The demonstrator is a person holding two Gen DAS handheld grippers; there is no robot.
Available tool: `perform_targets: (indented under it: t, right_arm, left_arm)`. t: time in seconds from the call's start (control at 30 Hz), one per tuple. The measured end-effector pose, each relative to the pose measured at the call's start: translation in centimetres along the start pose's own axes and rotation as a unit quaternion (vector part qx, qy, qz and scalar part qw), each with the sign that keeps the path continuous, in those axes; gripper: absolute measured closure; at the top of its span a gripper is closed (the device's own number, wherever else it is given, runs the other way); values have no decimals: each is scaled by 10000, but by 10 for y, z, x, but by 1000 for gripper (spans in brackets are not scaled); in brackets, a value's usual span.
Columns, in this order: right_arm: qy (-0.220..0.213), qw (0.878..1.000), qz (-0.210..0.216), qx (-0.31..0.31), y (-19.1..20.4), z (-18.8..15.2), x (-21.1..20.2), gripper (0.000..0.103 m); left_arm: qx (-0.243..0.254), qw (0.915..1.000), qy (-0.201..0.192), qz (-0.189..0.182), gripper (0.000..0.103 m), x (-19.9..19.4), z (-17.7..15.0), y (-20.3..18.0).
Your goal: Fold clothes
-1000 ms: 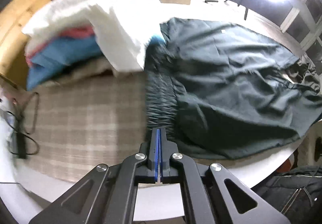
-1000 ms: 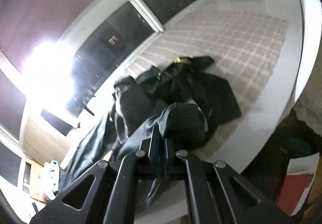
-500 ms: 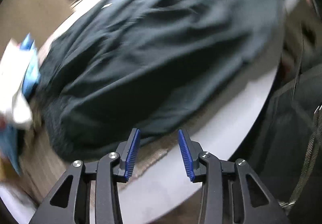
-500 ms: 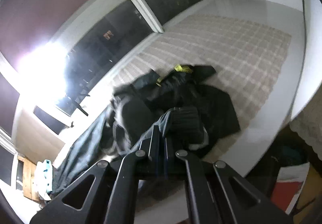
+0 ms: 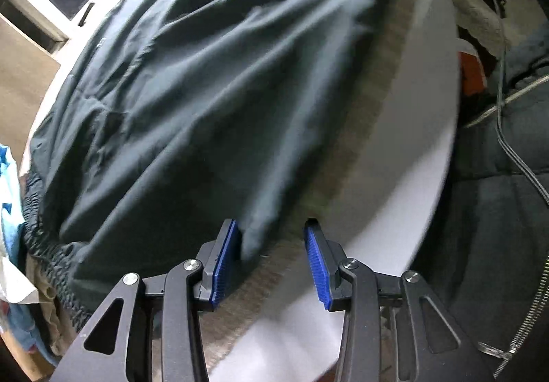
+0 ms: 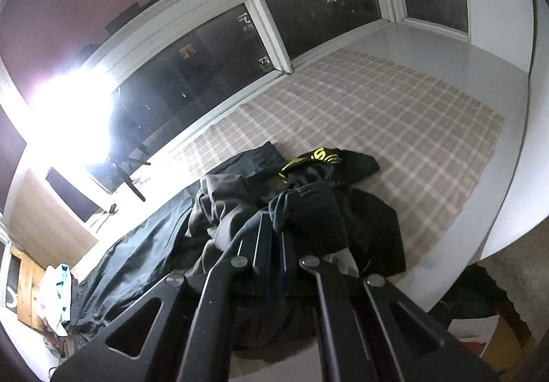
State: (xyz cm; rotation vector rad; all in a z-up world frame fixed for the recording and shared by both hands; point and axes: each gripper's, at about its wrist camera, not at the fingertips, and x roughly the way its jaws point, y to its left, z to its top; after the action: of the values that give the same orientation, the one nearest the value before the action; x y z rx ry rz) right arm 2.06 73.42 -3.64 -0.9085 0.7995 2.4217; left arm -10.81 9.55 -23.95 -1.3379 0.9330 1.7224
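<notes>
A long dark green garment [image 5: 212, 80] lies stretched over the plaid cloth [image 5: 274, 279] on the white table [image 5: 394, 176]. My left gripper [image 5: 271, 227] points down at its near edge, and its jaws are opening. The hem lies between them beside the left pad [image 5: 224, 255], and neither pad presses on it. In the right wrist view the same garment [image 6: 137, 262] runs up from the lower left to my right gripper [image 6: 274, 224], which is shut with dark fabric bunched at its tips. A heap of black clothes [image 6: 360, 220] lies just beyond it.
Folded white, blue and red clothes [image 5: 10, 210] are stacked at the table's left end. A person's dark zipped jacket [image 5: 497, 210] and a cable hang past the table's right edge. Dark windows [image 6: 223, 49] with a bright glare run along the far side.
My left gripper has swung from the plaid cloth to the garment's near edge, rolled, and gone from shut to open. My right gripper has risen a little, still shut.
</notes>
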Motion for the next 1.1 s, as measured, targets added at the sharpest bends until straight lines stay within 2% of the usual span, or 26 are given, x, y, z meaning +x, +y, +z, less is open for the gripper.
perform_targets:
  t: [0.07,0.13,0.2,0.23,0.27,0.3,0.4,0.47,0.6,0.67,0.8,0.93,1.1]
  right_arm:
    - [-5,10000,8,-7,2,4,1,100]
    - [-6,10000,39,-36,5,5,0,100]
    - [16,10000,34,-77,8,5,1,100]
    - [37,10000,23,-89,8,4,2,100]
    - [59,9999,4,-96,8,4,2,100]
    - [69,9999,-15,-98,7,2,2,100]
    - [96,9997,-191,-144,4,-6,0,100]
    - [118,9995,-293,-43,-3,-18,-4,100]
    - [-2,9990,-286,338,-21,-41,-19,100]
    - [-199,9987,-188,428,-22,-38,-25,100]
    - [-448,9988,-14,201,1,-9,-26,100]
    - [-726,9969,193,-250,41,35,-24,100]
    - [-709,9942,89,-801,97,105,26,100]
  left_arm:
    - [79,9997,-168,143,46,-6,2,-4]
    - [-68,9996,-183,203,46,-3,6,0]
    - [-247,9995,-163,150,51,1,8,5]
    - [-314,9994,-154,51,63,3,9,7]
    - [-370,9992,-123,-42,87,5,9,9]
    - [-437,9989,-93,-113,100,7,9,11]
    - [-720,9966,-132,-367,101,1,4,19]
    - [-863,9952,-268,-375,101,-17,0,20]
    - [-1251,9906,-549,-82,101,-66,-4,28]
    - [-1431,9870,-715,170,101,-88,3,39]
    - [-1451,9821,-940,744,101,-119,29,85]
    - [-1340,9776,-1042,1249,101,-137,57,126]
    - [-1464,9717,-1061,1521,101,-134,98,189]
